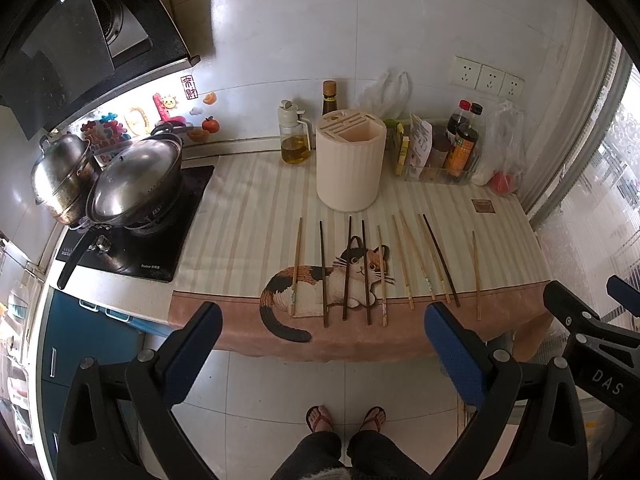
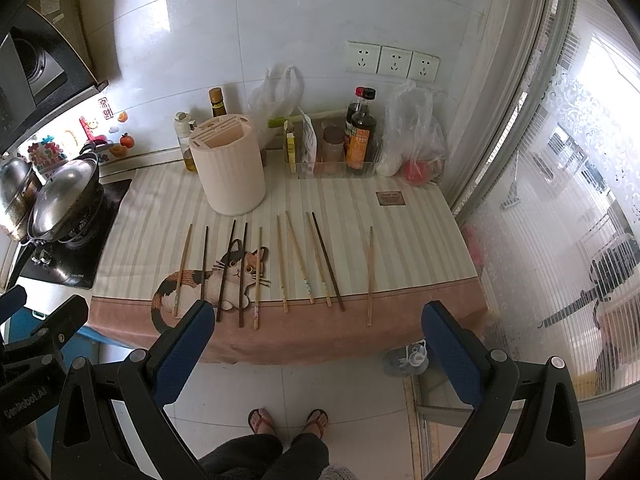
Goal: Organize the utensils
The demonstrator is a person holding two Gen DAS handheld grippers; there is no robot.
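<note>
Several chopsticks, some pale wood (image 1: 406,264) (image 2: 282,268) and some dark (image 1: 346,268) (image 2: 327,261), lie side by side on a striped cloth with a cat picture (image 1: 256,200) (image 2: 160,208). Behind them stands a cream utensil holder (image 1: 350,162) (image 2: 228,166) with slots in its top and an open compartment. One pale chopstick (image 1: 476,276) (image 2: 370,276) lies apart at the right. My left gripper (image 1: 324,320) and my right gripper (image 2: 318,318) both hang open in front of the counter's edge, above the floor, with nothing between their blue pads. Each gripper shows at the other view's edge.
Lidded pots (image 1: 132,178) sit on a black hob (image 1: 160,240) at the left. An oil bottle (image 1: 294,136), sauce bottles in a clear tray (image 1: 460,148) (image 2: 360,136) and plastic bags (image 2: 416,140) line the tiled wall. A window (image 2: 560,200) is at the right. A person's sandalled feet (image 1: 344,420) stand below.
</note>
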